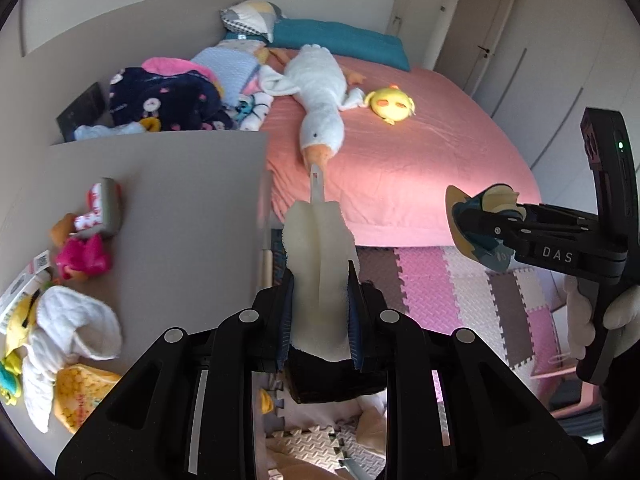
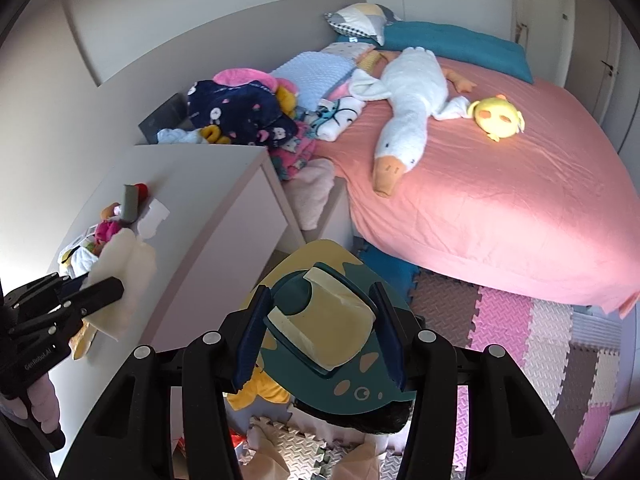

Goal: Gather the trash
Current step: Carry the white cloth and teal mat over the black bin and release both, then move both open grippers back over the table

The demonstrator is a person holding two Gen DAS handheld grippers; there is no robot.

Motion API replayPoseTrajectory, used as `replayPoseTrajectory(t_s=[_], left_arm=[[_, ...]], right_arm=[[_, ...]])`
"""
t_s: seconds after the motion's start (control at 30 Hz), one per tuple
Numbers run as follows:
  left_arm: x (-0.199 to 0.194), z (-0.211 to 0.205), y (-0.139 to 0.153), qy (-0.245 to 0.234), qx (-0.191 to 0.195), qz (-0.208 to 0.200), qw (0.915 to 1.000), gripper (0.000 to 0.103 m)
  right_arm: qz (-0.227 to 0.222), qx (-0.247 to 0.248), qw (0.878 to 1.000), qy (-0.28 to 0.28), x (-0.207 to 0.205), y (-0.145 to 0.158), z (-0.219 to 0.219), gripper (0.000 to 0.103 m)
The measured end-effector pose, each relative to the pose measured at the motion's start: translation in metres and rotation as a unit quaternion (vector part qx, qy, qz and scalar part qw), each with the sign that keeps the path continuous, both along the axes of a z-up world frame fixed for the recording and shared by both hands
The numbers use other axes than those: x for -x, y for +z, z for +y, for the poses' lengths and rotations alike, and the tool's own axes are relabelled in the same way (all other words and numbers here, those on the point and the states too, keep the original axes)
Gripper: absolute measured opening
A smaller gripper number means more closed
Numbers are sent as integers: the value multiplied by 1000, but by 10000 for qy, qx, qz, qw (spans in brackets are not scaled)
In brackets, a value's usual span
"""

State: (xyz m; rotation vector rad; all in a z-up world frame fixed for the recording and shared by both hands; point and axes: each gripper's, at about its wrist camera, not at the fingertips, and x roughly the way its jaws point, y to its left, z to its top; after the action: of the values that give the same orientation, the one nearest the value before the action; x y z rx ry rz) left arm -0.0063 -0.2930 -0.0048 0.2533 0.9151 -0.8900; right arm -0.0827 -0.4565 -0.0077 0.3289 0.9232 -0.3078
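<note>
My left gripper [image 1: 320,300] is shut on a cream foam brush [image 1: 318,248] with a thin handle pointing forward; it also shows in the right wrist view [image 2: 120,276], held above the grey cabinet top [image 2: 200,184]. My right gripper [image 2: 320,320] is shut on the handle of a small teal and yellow dustpan [image 2: 332,332] with a cartoon pattern; it appears at the right of the left wrist view [image 1: 476,224]. A white paper scrap [image 2: 154,216] lies on the cabinet top beside toys.
Toys and cloths [image 1: 68,320] crowd the cabinet's left end. A pink bed [image 1: 400,168] holds a plush goose [image 1: 320,96], a yellow plush [image 1: 390,104] and piled clothes [image 1: 168,96]. Foam puzzle mats [image 1: 460,292] cover the floor, with clutter below the grippers.
</note>
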Motion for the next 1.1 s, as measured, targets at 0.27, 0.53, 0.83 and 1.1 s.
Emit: replayPoseTrajectory(t_s=[0.27,0.53,0.83,1.1], left_arm=[[22,-39,-17,-275,-343,31,9990,96],[20,-36,-23,-154,-432,0,9989,96],[15,-18,-27,109,-537,12,9985,96],[9,6,-29,403,-565,8,9976,96]], right_arm=[[9,182,9987,-470,15,5,-21,78],[-142,216,9981,-551,19,10,-31,78],[-94,126,9992,-363,8,4,-22,78],[-221,267,9994,-34,-5,7,0,86]])
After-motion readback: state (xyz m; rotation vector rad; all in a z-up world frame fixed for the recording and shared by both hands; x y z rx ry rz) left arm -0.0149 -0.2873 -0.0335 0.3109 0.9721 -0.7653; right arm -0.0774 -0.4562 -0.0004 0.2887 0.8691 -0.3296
